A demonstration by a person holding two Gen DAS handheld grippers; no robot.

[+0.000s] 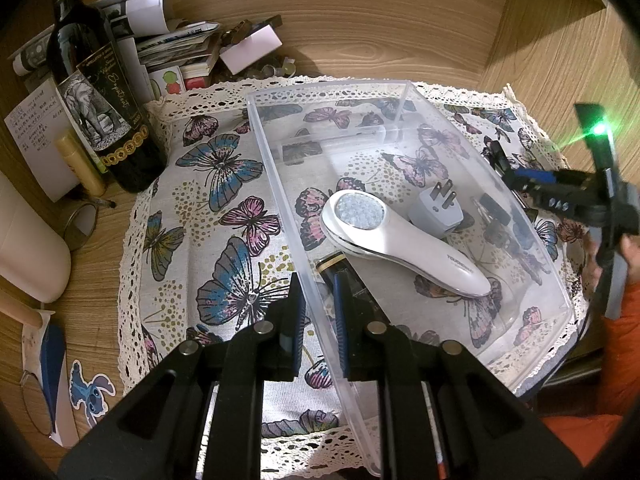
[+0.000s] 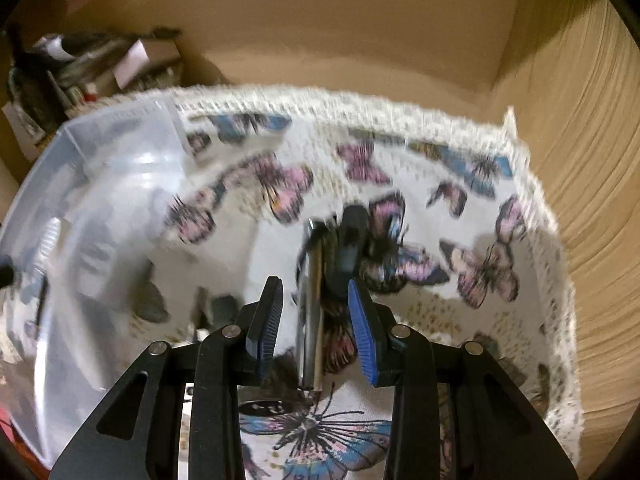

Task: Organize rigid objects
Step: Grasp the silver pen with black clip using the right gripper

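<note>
My left gripper (image 1: 320, 316) pinches the clear plastic bin's (image 1: 532, 248) wall, steadying it; my right gripper (image 2: 316, 320), fingers apart, straddles a blurred slim metal-and-black tool (image 2: 312, 300) on the butterfly cloth (image 2: 460, 320). Next, I judge: close, lift, bin it.
</note>
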